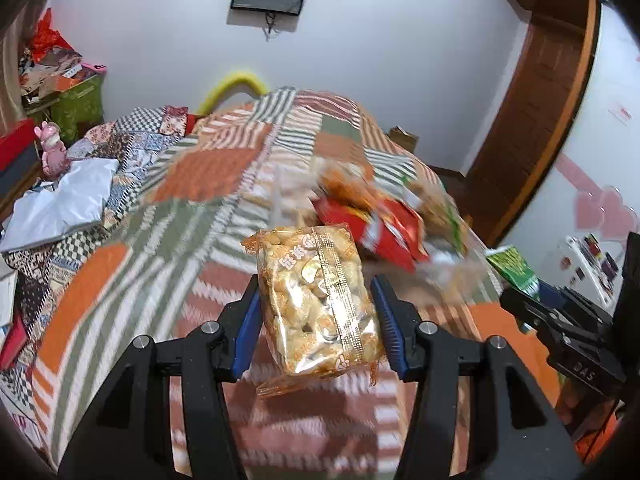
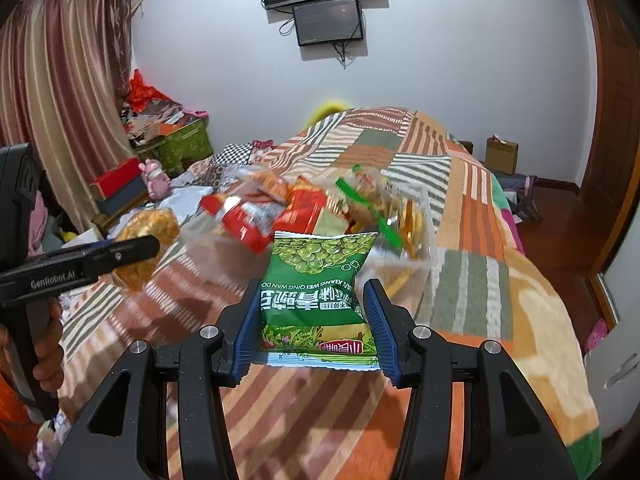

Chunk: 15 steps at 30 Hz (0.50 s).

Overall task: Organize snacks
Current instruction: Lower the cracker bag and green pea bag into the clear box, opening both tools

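My left gripper (image 1: pixel 316 292) is shut on a clear bag of golden puffed snacks (image 1: pixel 316 300) and holds it above the bed. In the right wrist view that bag (image 2: pixel 144 240) shows at the left, in the left gripper (image 2: pixel 132 250). My right gripper (image 2: pixel 312 292) is shut on a green pea snack bag (image 2: pixel 316 288), held above the quilt. That green bag (image 1: pixel 514 266) also shows at the right of the left wrist view. A blurred pile of red and orange snack packs (image 1: pixel 380 224) lies ahead on the bed, also in the right wrist view (image 2: pixel 304 208).
A patchwork quilt (image 1: pixel 224 168) covers the bed. A clear plastic box (image 2: pixel 416 256) sits by the pile. A white plastic bag (image 1: pixel 64 204) and a pink toy (image 1: pixel 52 152) lie at the left. Cluttered boxes (image 2: pixel 176 136) stand by the curtain. A wooden door (image 1: pixel 536 92) is on the right.
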Motion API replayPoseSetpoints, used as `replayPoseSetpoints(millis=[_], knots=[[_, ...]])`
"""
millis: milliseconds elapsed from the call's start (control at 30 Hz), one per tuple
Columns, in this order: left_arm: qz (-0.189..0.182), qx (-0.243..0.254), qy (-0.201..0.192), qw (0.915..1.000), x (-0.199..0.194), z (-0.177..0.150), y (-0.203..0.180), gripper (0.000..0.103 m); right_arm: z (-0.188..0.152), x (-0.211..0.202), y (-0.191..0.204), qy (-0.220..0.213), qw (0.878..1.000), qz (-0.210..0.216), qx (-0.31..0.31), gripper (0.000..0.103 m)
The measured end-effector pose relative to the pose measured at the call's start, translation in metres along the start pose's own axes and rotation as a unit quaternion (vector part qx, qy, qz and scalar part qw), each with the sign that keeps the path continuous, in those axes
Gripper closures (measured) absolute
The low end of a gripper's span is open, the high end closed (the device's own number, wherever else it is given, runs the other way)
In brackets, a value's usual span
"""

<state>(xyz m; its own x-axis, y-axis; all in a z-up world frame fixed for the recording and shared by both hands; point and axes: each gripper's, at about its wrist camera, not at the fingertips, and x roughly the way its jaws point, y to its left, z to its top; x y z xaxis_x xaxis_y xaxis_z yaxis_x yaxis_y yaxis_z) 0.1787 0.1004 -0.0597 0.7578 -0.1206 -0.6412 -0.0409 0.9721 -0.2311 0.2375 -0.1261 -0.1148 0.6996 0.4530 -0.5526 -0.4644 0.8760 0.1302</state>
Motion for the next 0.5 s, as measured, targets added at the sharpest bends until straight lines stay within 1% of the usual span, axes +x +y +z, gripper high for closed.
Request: replayPoseSetpoints(millis=[167,367,500], knots=[[0.004,-0.016,0.009,0.9998,0.03,0.025,0.017,0.051,0.018,0.024,-0.004,0.003,1.0,0.014,0.006,0.056],[0.008,0.003,0.016,0.9998,0.062,0.045,0.018,0.051,0.033,0.049,0.002,0.007,1.0,0.019,-0.014,0.056],[0.006,0.01,0.02,0.9997,0.078,0.051,0.017,0.051,0.038,0.063,0.005,0.012,0.999,0.019,-0.028,0.056]])
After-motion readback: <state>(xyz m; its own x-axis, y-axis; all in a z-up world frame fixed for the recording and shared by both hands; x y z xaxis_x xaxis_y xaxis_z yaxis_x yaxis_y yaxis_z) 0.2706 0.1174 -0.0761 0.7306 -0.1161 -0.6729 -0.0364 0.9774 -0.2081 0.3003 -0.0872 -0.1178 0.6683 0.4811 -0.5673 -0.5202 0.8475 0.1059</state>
